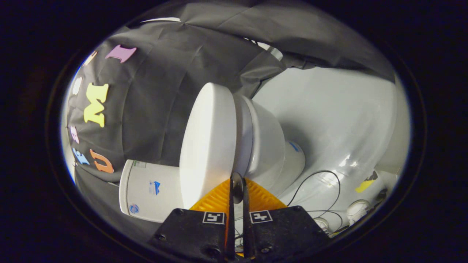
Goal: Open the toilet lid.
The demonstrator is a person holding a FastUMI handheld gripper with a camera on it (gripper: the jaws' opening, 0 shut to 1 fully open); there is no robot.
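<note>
The view is rolled sideways, so the white toilet lies across it. Its lid (208, 146) is a broad oval lying down against the seat (243, 135), with the bowl (267, 146) behind and the tank (150, 190) toward the hinge end. My gripper (237, 184) meets the lid's side rim where lid and seat join. The fingers (219, 199) stand almost together, and a thin rounded sliver of the rim shows pinched between them.
Black booth cloth hangs behind the toilet. The white floor (329, 120) beyond the bowl carries thin black cables (321, 173), small round white fittings (356, 210) and a strip of yellow tape (365, 184).
</note>
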